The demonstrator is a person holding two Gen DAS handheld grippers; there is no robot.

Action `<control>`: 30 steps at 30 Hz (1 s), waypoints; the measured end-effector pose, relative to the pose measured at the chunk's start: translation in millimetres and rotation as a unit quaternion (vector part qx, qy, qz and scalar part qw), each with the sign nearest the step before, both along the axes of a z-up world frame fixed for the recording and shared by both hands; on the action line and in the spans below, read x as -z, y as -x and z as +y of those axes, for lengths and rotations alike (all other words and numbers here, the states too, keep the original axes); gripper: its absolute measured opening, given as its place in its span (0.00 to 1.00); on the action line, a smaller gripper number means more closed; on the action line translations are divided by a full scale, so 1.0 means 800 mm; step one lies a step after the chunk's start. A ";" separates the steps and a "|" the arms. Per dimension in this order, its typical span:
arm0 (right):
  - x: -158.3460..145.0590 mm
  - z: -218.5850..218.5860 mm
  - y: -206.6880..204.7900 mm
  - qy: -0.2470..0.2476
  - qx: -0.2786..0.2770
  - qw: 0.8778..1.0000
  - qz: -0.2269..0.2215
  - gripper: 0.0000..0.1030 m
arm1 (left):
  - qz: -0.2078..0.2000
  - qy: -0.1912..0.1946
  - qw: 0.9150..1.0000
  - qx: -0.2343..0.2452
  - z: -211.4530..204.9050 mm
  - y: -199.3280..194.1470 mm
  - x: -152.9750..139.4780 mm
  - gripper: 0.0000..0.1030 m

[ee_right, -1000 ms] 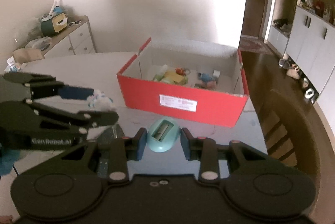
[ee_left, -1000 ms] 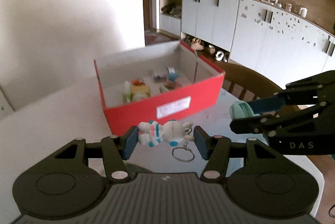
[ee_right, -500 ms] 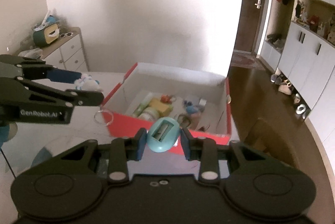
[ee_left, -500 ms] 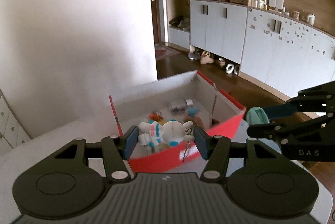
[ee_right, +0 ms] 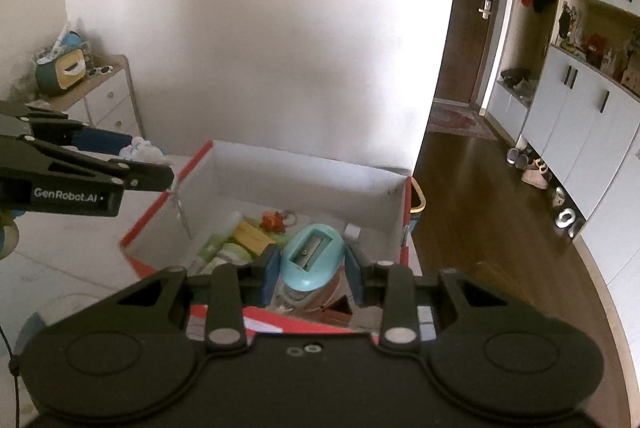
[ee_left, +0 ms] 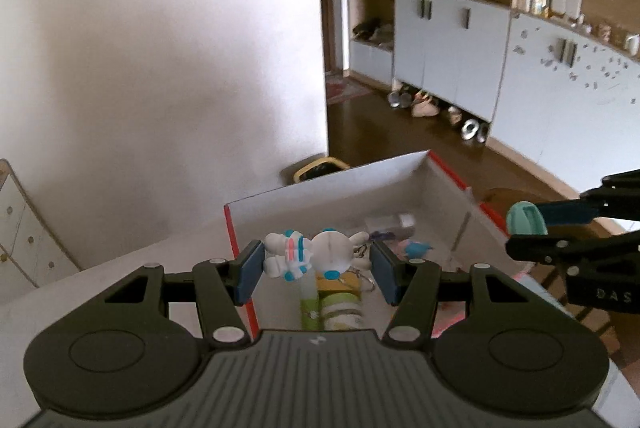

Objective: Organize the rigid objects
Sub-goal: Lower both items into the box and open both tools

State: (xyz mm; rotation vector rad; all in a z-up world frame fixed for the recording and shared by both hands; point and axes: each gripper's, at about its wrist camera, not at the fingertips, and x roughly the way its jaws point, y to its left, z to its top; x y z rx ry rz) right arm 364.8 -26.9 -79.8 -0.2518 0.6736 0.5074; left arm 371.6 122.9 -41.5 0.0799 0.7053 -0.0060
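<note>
Left gripper: we are clamping the astronaut keychain, centre frame, above the red box.
Right gripper: we are gripping the teal sharpener, lower centre, over the box's contents.

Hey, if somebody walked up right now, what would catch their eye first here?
Probably the red box, open on the table with small items inside. Above it, the left gripper holds a white astronaut keychain, and beside it the right gripper holds a teal pencil sharpener.
</note>
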 end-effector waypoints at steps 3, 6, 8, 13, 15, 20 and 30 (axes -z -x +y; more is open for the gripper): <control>0.019 0.004 -0.021 0.011 0.001 1.000 0.013 0.34 | 0.013 -0.003 1.000 -0.007 0.001 -0.021 0.016 0.56; 0.036 0.008 -0.038 0.020 0.000 0.999 0.027 0.34 | 0.029 -0.010 0.999 -0.014 -0.002 -0.045 0.036 0.56; 0.047 0.010 -0.051 0.028 0.000 0.999 0.037 0.34 | 0.041 -0.010 0.999 -0.019 -0.001 -0.057 0.047 0.56; 0.072 0.016 -0.074 0.043 -0.005 0.997 0.063 0.34 | 0.067 -0.008 0.997 -0.031 0.003 -0.083 0.075 0.56; 0.079 0.021 -0.079 0.045 -0.010 0.996 0.072 0.34 | 0.076 -0.010 0.996 -0.033 0.002 -0.090 0.086 0.56; 0.093 0.027 -0.088 0.052 -0.014 0.995 0.088 0.34 | 0.100 -0.015 0.994 -0.028 -0.002 -0.104 0.106 0.56; 0.114 0.027 -0.097 0.052 -0.006 0.993 0.109 0.34 | 0.139 -0.029 0.990 -0.011 -0.009 -0.112 0.129 0.56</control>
